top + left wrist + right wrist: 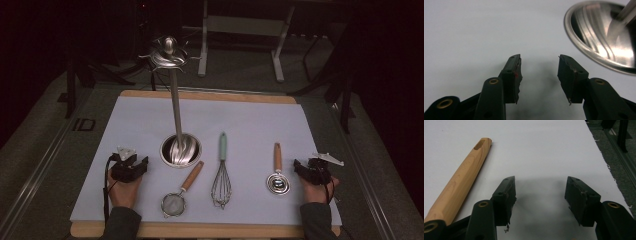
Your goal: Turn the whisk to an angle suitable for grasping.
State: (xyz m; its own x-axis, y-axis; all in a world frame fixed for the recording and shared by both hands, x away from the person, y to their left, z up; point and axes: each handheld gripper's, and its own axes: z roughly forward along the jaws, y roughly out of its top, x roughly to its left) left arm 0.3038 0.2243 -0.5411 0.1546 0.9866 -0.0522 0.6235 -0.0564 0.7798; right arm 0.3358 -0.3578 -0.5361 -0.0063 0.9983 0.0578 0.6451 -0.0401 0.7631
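both hand-held grippers rest low on the white sheet of the worktop [250, 112], jaws released and empty — the left hand-held gripper [131, 165] just beside the steel base [180, 150] of the hook stand [169, 54], the right hand-held gripper [312, 171] at the sheet's right edge, just beside the wooden-handled scoop [277, 176]. between them lie a small strainer [180, 195] and a whisk [222, 172], each apart from the others, none hung yet. this looks like the opening step: nothing gripped, both hands poised. the likely job is hanging the utensils on the stand's top hooks, and the scoop, whose handle [459, 181] lies close left of the right jaws in the right gripper view, seems the nearest pick. that would call for shifting the right jaws left over the handle and closing on it near the slotted end, so the hole stays free for a hook. hard to make out — the hooks at the stand's top merge with the dark background, so their count and direction are unclear; in the left gripper view the base [604, 40] is cut off at the frame edge.
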